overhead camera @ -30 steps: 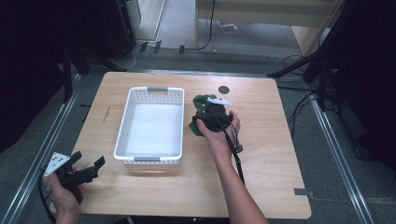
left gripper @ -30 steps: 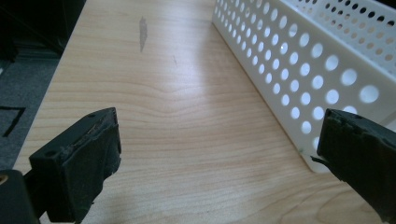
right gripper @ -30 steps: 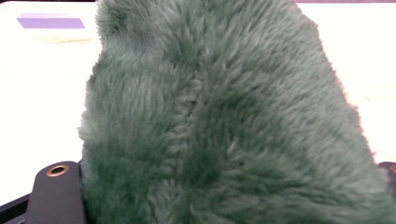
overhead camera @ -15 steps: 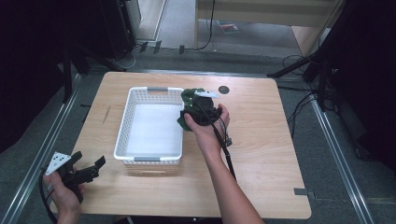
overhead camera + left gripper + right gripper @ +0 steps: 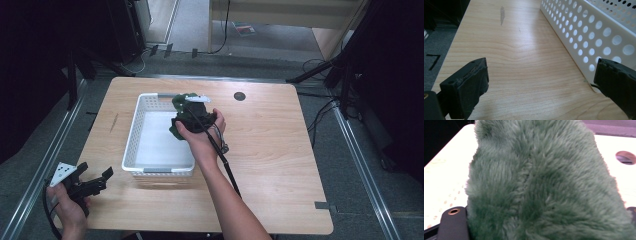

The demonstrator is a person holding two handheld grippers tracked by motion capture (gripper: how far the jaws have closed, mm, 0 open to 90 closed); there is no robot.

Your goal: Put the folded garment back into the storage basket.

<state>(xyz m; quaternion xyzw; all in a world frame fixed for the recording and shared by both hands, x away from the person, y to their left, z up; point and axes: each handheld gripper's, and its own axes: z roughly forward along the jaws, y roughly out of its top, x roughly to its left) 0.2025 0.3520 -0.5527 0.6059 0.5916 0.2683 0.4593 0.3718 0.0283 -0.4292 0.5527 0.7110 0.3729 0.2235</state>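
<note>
**Green Plush Carried Over the Basket Rim**

Green plush is the load in this operation; the destination, by judgement, is the white basket.

High view: the right gripper (image 5: 192, 111) holds the green plush toy (image 5: 181, 104) above the basket's right wall, toward its far end. The white perforated basket (image 5: 131, 145) stands on the wooden table (image 5: 280, 160), and no contents can be seen on its floor. The left gripper (image 5: 95, 182) hovers at the near left corner of the table, well apart from the basket.

Left gripper view: both jaws stand wide apart with nothing between them. Bare table lies ahead, and the basket's perforated wall (image 5: 584, 32) runs along the right.

Right gripper view: green fur (image 5: 541, 182) bulges directly above the jaws, which are clamped on the toy with its pile squeezed between them.

Risks from this position:
- Soft pile compresses under load. A grip on fur alone, rather than on the body, could let the toy slide out.
- Release over the rim rather than over the floor could leave the toy draped on the wall or let it fall to the table.
- The trailing cable (image 5: 225, 162) could snag the basket's near corner and shift the basket.
</note>
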